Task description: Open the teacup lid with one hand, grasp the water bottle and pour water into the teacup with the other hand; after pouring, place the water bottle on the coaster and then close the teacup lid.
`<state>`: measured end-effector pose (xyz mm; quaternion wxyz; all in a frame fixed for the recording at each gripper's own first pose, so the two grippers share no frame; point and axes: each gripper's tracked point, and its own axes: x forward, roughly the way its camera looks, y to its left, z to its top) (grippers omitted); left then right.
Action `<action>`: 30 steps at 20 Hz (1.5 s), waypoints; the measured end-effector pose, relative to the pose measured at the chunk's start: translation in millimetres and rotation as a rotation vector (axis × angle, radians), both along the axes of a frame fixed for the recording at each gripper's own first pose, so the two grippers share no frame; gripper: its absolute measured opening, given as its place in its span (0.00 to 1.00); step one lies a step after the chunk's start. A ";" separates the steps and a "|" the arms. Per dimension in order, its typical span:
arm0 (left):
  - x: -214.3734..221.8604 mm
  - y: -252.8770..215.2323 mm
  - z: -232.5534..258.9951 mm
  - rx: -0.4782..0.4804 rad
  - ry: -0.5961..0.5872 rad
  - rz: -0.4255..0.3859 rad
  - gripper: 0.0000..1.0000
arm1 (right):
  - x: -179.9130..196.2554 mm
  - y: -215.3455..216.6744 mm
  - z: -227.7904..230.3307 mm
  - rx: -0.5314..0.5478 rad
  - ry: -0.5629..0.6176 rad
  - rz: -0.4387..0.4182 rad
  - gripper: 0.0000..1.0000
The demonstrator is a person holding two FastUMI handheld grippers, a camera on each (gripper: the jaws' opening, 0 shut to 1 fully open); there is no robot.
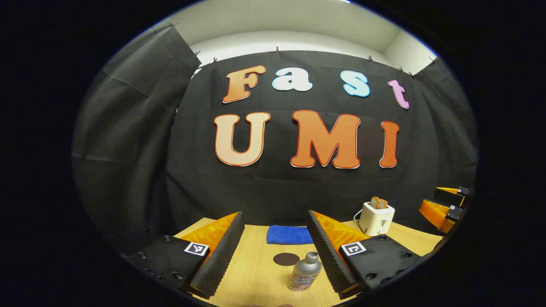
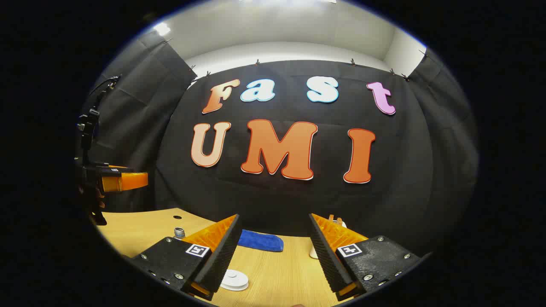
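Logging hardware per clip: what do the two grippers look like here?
Both the left gripper and the right gripper look alike: black bodies with screws, a square black-and-white marker on each side, and orange ribbed fingers faced with black ridged pads.

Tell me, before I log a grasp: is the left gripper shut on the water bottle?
No: the water bottle stands free between its open jaws.

We're looking at a light wooden table (image 1: 260,277), and on it we've got a silver water bottle (image 1: 305,271) standing upright just beside a dark round coaster (image 1: 286,259). Behind them lies a folded blue cloth (image 1: 289,235), with a white toaster (image 1: 376,218) off to its right. In the right gripper view, we spot a white lid (image 2: 233,280) sitting flat on the wood.
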<state>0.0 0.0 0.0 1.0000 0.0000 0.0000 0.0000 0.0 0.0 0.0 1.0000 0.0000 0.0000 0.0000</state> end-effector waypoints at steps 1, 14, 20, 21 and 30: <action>0.6 -0.3 -0.4 -0.003 0.003 0.000 1.00 | 0.9 0.4 -1.1 0.003 0.002 0.004 0.93; 0.8 -12.7 -7.8 0.007 0.033 -0.045 1.00 | 1.6 -5.1 -24.5 0.024 0.045 0.031 0.93; 1.1 -11.4 -9.6 0.026 0.027 -0.041 1.00 | 4.5 -5.8 -41.9 0.015 0.059 0.014 0.93; 0.6 -11.7 -9.7 0.028 0.026 -0.043 1.00 | 5.5 -1.2 -48.9 0.017 0.070 0.024 0.93; -3.8 -13.6 -20.7 0.066 0.050 -0.072 1.00 | 17.8 35.2 -103.4 0.012 0.178 0.116 0.93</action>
